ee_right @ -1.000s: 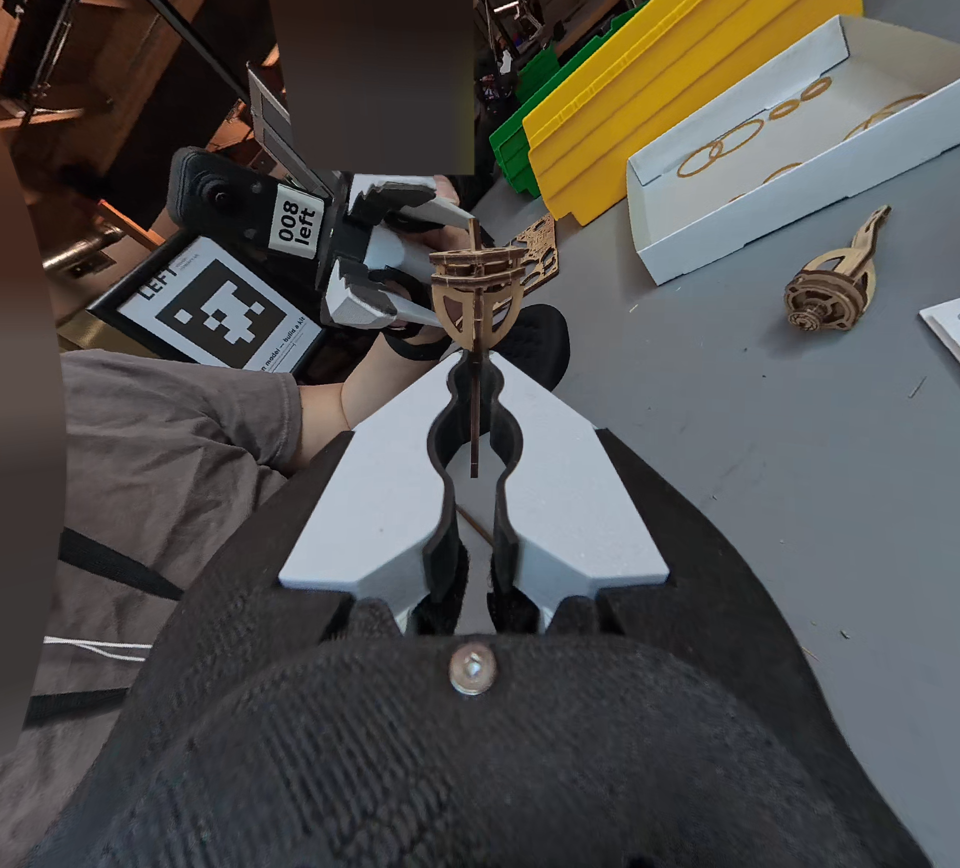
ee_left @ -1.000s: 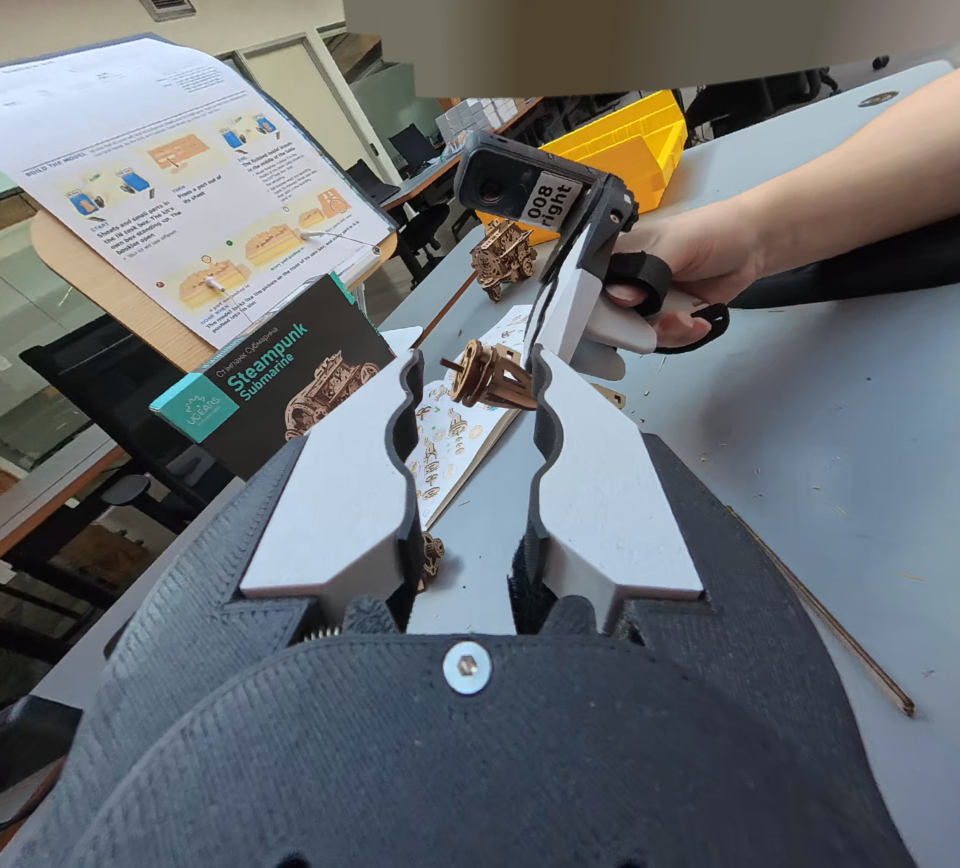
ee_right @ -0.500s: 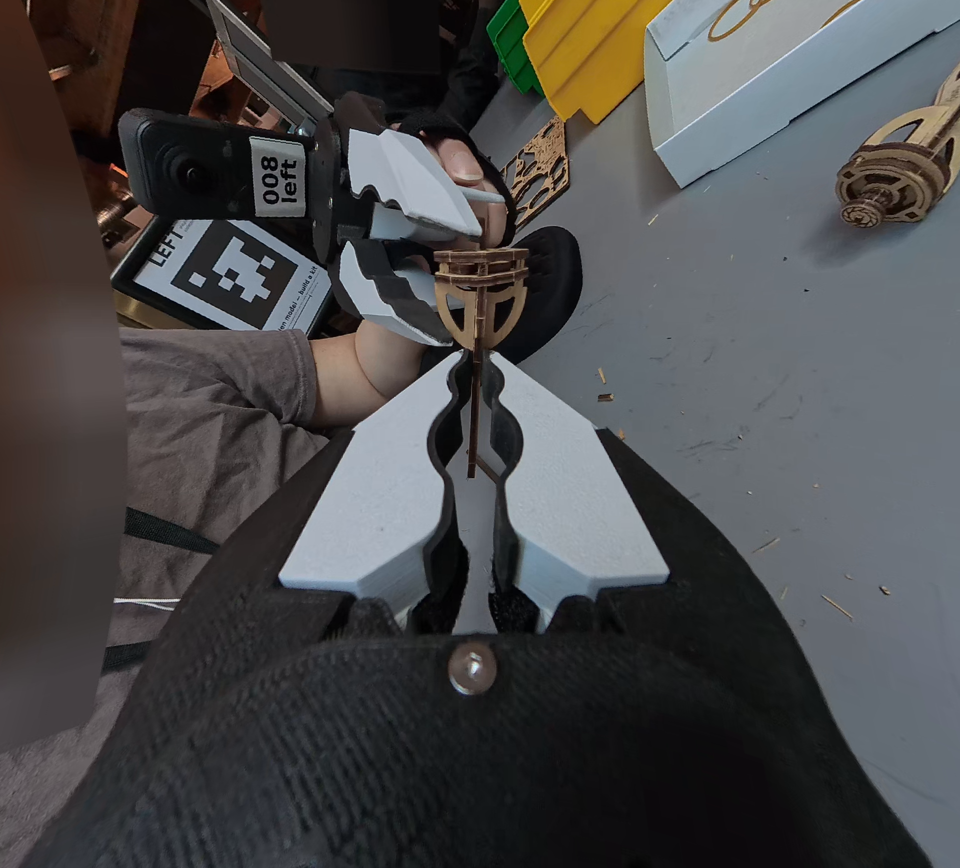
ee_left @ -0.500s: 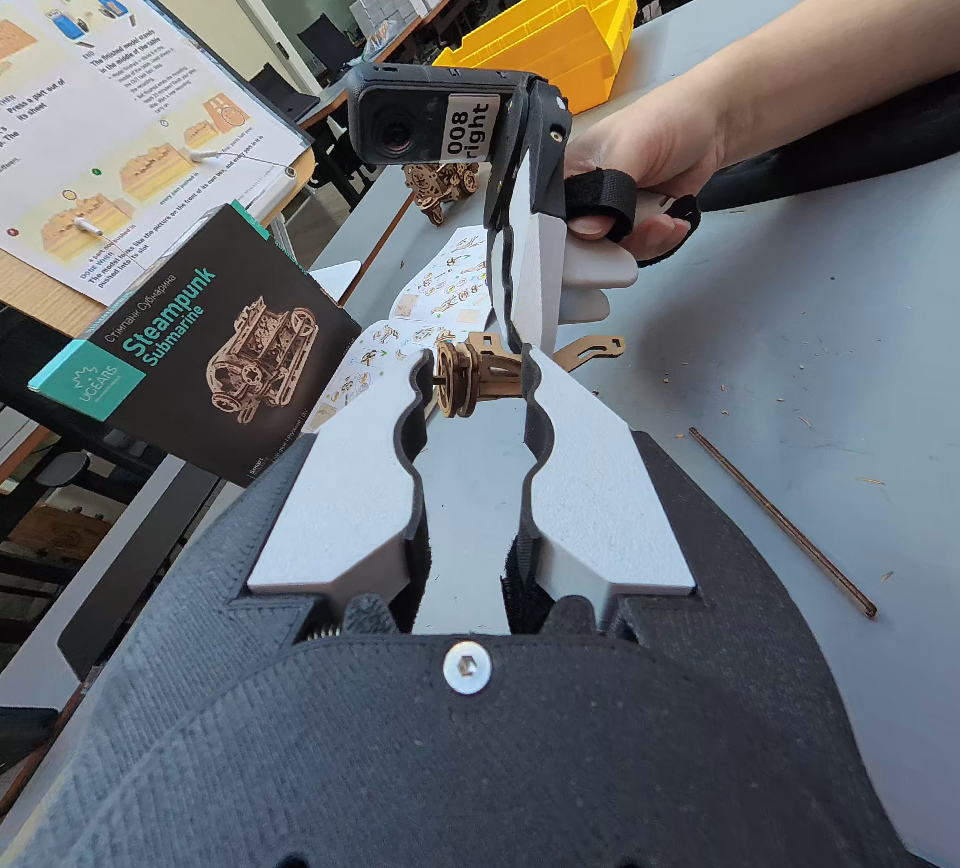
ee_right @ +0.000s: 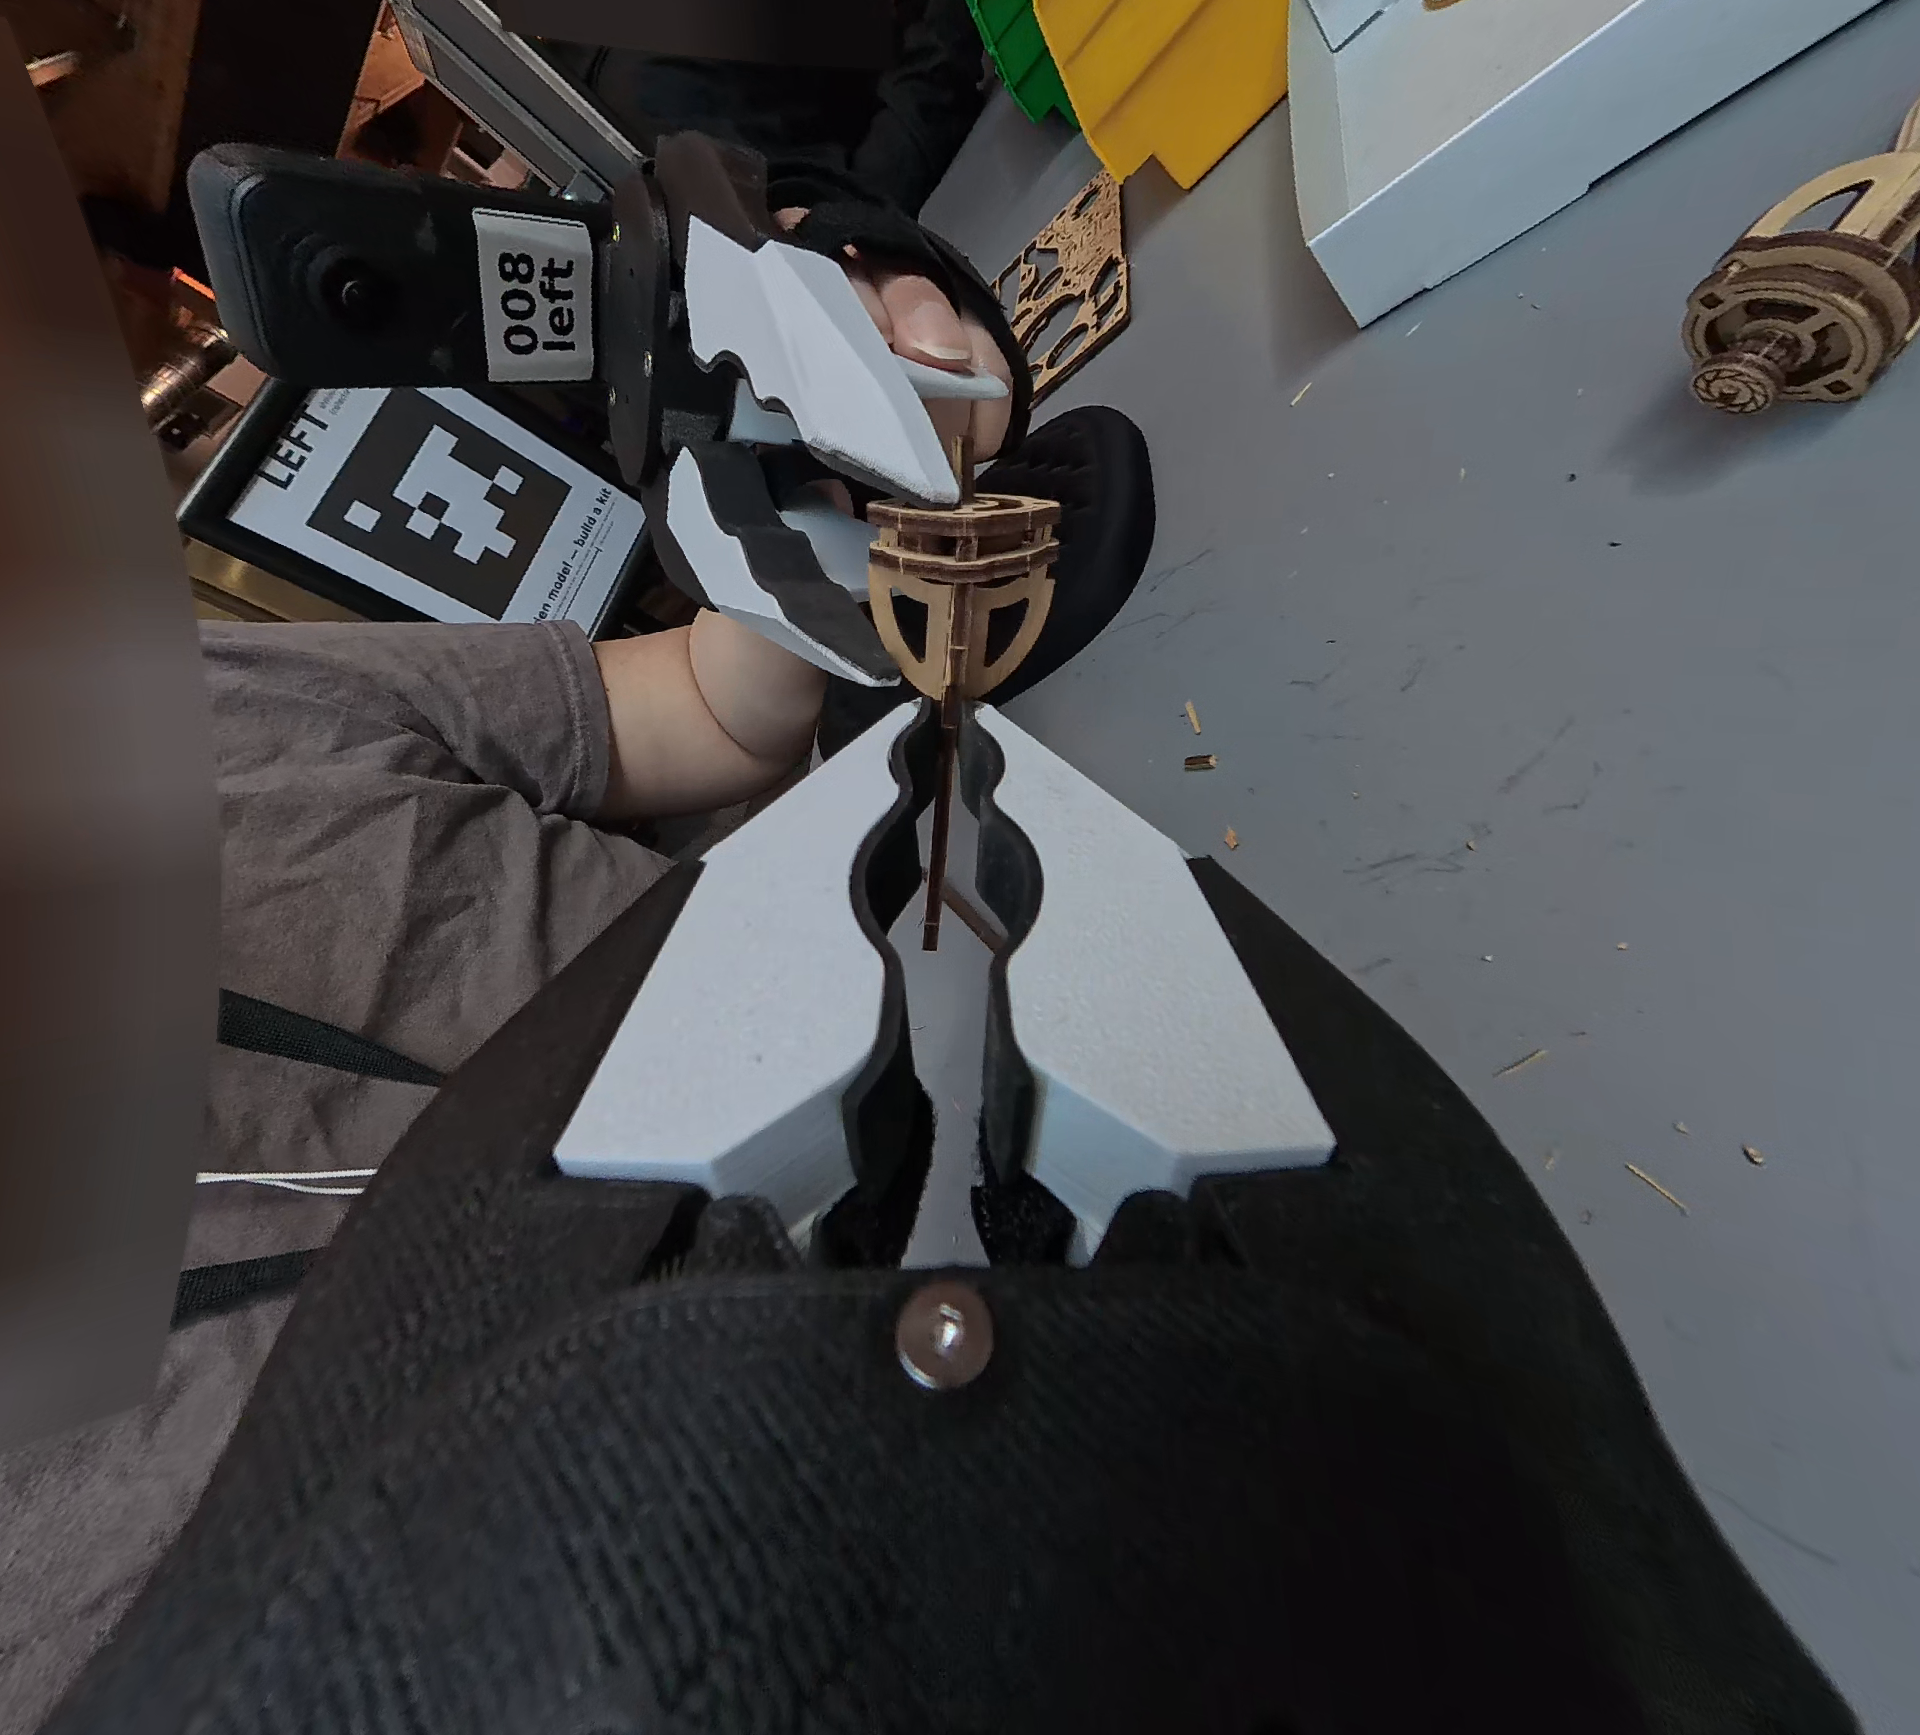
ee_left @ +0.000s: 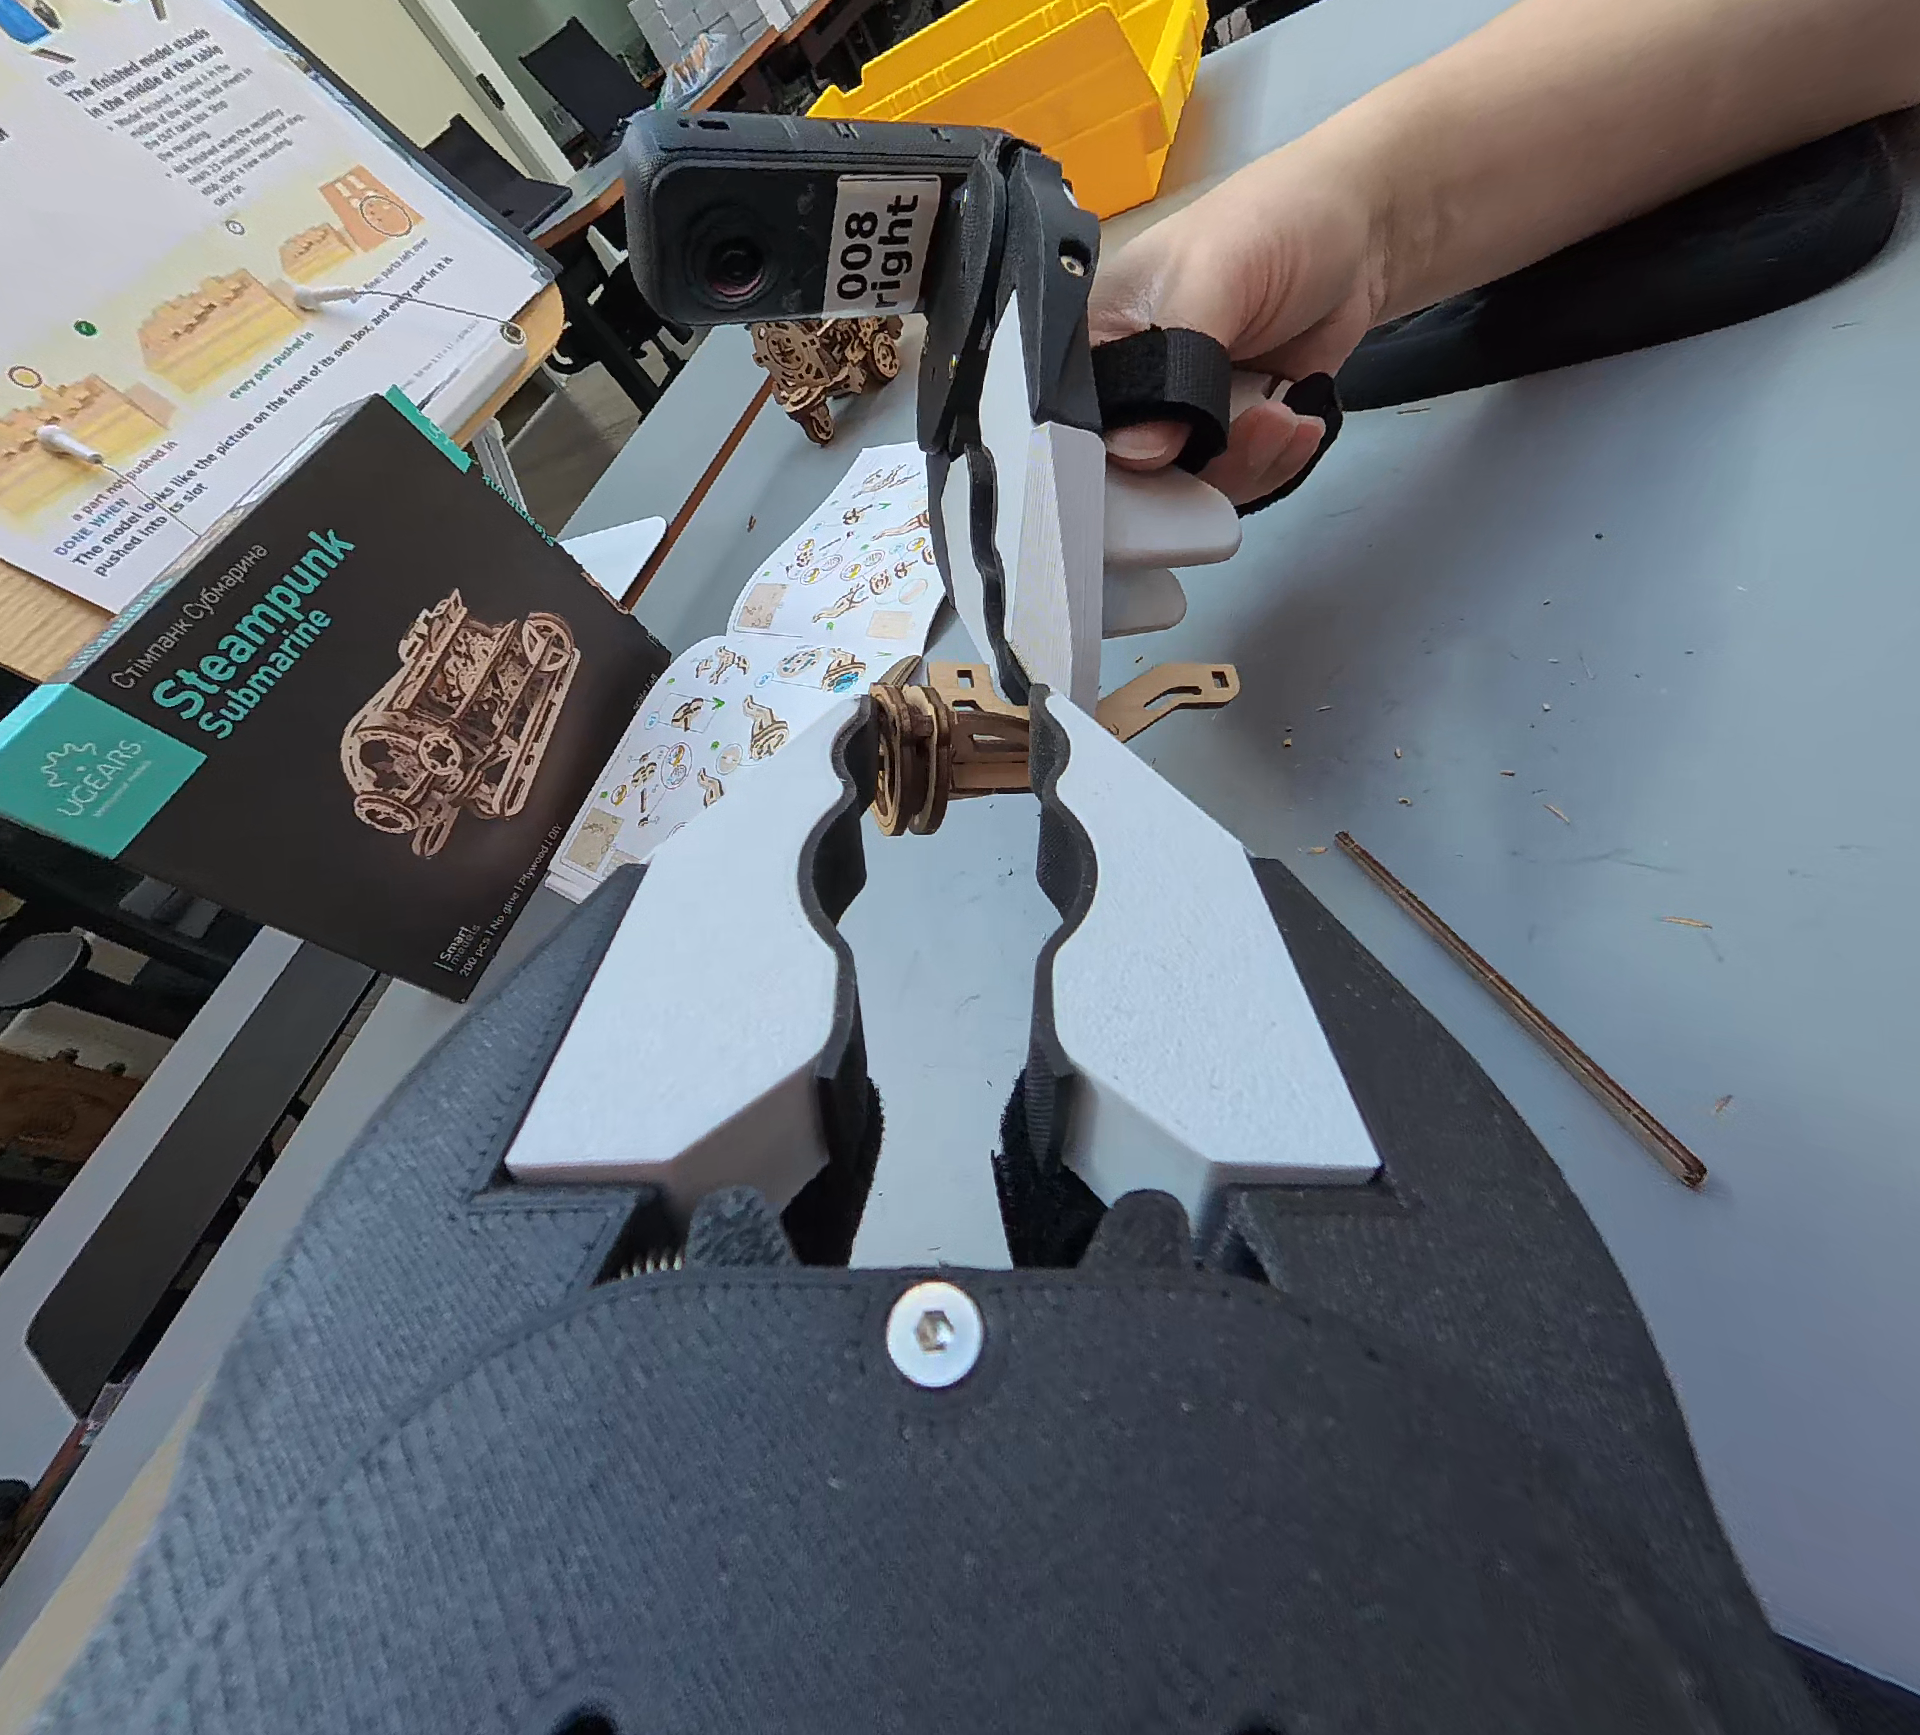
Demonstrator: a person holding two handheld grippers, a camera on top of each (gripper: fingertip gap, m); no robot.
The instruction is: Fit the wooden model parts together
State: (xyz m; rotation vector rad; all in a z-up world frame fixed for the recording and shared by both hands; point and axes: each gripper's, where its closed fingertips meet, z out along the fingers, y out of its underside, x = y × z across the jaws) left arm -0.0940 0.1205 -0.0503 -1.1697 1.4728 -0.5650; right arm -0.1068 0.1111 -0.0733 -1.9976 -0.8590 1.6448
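left wrist view: the left gripper [ee_left: 945,729] stands partly spread with nothing clamped, its fingertips flanking the wooden subassembly [ee_left: 940,755] that the right gripper [ee_left: 1013,683] brings down from above, just right of the dark model kit box [ee_left: 332,698] and above the grey table [ee_left: 1558,646]. right wrist view: the right gripper [ee_right: 945,729] is pinched narrow on the subassembly's thin stem, the layered head [ee_right: 961,589] sitting between the left gripper's [ee_right: 914,584] spread fingers, well left of a second wooden piece [ee_right: 1808,314]. the step looks like a handover or brace for joining; next, the left fingers likely must close squarely on the head without bending the stem.
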